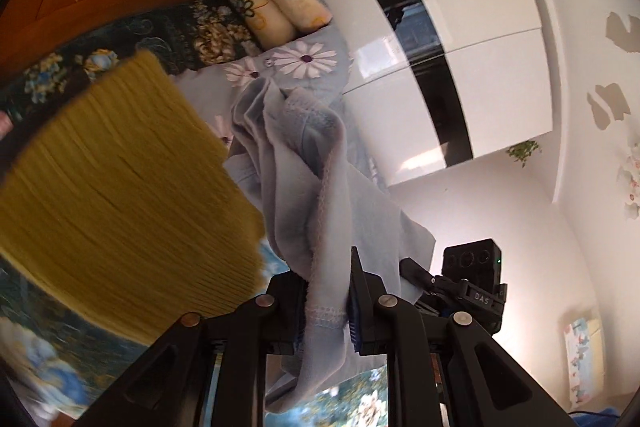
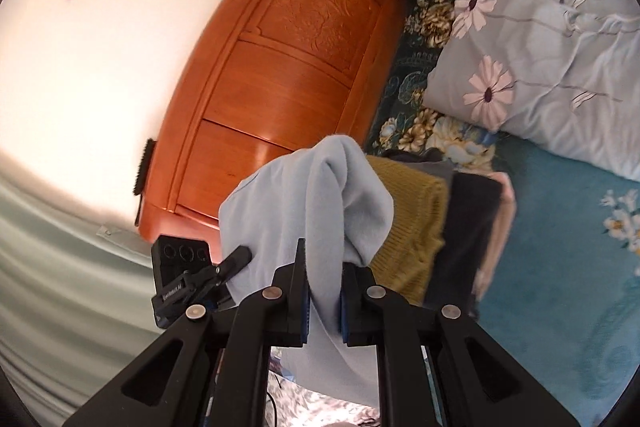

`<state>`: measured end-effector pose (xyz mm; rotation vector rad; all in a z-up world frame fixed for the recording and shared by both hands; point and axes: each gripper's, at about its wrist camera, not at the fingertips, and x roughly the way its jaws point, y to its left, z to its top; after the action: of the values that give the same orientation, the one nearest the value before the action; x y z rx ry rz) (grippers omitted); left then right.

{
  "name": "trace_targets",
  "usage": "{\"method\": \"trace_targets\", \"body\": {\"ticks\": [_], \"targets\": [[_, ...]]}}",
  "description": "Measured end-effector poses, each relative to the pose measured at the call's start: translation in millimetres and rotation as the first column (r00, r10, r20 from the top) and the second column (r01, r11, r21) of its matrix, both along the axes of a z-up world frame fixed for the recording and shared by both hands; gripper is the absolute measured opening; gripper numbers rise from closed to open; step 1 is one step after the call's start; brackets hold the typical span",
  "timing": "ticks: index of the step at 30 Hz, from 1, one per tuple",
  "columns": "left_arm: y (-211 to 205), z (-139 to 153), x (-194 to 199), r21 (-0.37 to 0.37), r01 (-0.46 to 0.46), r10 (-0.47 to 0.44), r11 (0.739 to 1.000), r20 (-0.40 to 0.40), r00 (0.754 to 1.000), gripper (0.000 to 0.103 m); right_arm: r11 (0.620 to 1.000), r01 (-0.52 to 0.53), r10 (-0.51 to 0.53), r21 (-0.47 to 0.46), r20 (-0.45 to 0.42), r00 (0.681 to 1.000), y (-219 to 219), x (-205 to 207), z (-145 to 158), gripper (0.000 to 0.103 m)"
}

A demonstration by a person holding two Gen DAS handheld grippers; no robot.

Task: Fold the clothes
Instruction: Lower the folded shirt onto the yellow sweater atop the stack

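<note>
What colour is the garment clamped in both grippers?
Pale blue garment, plain fleece; clearest in the right wrist view.

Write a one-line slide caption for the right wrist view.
Right tongs shut on a light blue garment, held above folded clothes on the bed.

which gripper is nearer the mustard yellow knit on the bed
Left. The left gripper, shut on the light blue garment, has the mustard yellow knit right beside it. The right gripper, also shut on the garment, sees the knit farther ahead in the stack.
</note>
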<state>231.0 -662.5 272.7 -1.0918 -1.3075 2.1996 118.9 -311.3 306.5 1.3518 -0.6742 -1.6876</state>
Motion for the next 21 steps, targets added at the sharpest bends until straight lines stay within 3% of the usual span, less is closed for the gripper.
{"method": "trace_targets", "body": {"ticks": [7,11,21], "targets": [[-67,-12,-11,-0.04,0.039,-0.038,0.998,0.04,0.998,0.019,0.999,-0.024,0.021,0.044,0.067,0.998,-75,-3,-28,0.012],[-83,-30,-20,-0.052,0.045,-0.041,0.998,0.074,0.996,0.019,0.993,-0.038,0.031,0.115,0.067,0.997,-101,-4,-40,0.012],[-88,-76,-31,-0.034,0.024,-0.02,0.999,0.125,0.992,0.019,0.968,-0.027,0.011,0.249,0.066,0.998,-111,-8,-71,0.012]]}}
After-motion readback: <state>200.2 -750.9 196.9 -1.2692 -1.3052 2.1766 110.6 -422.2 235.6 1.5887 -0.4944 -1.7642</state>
